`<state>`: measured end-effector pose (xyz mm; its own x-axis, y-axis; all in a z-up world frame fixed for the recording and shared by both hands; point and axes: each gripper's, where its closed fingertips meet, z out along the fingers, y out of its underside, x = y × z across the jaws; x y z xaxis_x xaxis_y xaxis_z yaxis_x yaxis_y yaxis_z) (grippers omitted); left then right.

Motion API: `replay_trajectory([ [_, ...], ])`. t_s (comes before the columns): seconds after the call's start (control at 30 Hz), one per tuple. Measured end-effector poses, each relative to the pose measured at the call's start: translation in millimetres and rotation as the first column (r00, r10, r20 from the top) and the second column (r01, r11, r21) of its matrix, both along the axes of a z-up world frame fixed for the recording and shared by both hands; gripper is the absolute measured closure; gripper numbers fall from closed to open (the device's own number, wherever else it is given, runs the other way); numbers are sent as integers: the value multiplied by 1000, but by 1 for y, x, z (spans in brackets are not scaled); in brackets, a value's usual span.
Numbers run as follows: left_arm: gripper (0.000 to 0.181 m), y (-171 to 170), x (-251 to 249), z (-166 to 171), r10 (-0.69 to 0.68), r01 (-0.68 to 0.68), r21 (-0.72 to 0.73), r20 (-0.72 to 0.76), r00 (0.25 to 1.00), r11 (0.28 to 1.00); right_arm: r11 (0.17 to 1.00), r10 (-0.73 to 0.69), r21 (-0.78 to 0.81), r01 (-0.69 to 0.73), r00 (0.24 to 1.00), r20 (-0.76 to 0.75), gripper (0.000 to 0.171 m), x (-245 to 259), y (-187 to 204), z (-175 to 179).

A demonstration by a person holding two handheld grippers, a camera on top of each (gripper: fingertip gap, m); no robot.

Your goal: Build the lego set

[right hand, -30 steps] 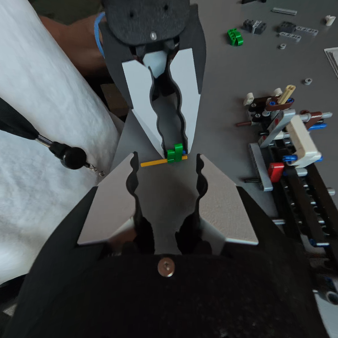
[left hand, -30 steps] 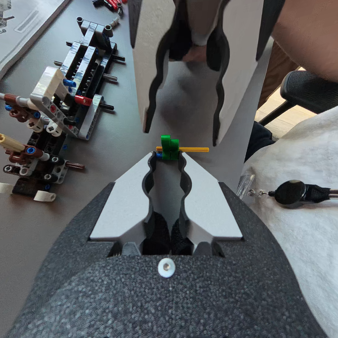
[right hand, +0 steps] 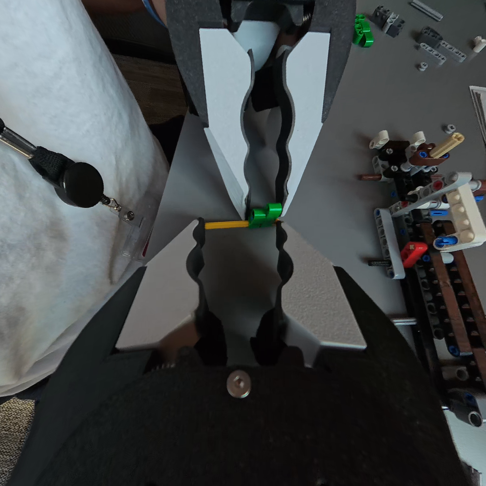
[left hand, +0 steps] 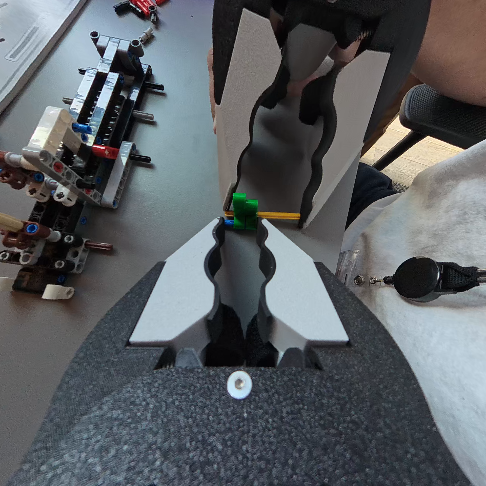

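A green connector [left hand: 244, 207] with a yellow axle [left hand: 278, 215] through it is held just above the grey table. My left gripper [left hand: 241, 222] is shut on the green connector; a small blue pin [left hand: 228, 222] shows at its left fingertip. My right gripper [left hand: 264, 214] comes from the opposite side, jaws wide apart, one tip at each end of the axle. In the right wrist view the right gripper [right hand: 239, 224] spans the axle [right hand: 226, 225], and the left gripper [right hand: 265, 213] pinches the connector [right hand: 263, 215]. I cannot tell whether the tips touch the axle.
The partly built black, grey and white model [left hand: 86, 147] lies to the left of the grippers and also shows in the right wrist view [right hand: 434, 236]. Loose grey parts [right hand: 441, 47] and a green piece [right hand: 363, 31] lie beyond. A booklet [left hand: 26, 39] and a person's white shirt with a badge reel [left hand: 418, 278] flank the work. The grippers are tip to tip, or close to it.
The right gripper has moved in toward the left one, and its tips now stand at the axle's ends. The left gripper still holds the green connector.
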<state>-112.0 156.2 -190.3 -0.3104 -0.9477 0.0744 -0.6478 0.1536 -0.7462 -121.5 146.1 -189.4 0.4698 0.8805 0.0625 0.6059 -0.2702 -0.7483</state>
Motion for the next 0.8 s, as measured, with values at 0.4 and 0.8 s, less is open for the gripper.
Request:
replay_trajectory([
  [0.4, 158, 2, 0, 0, 9, -10, 47, 12, 1000, 999, 1000, -5, -12, 5, 1000, -5, 118, 1, 0, 0],
  [0.8, 158, 20, -10, 14, 84, -83, -18, 30, 996, 996, 992, -122, -66, 106, 937, -327, 120, 11, 10, 48],
])
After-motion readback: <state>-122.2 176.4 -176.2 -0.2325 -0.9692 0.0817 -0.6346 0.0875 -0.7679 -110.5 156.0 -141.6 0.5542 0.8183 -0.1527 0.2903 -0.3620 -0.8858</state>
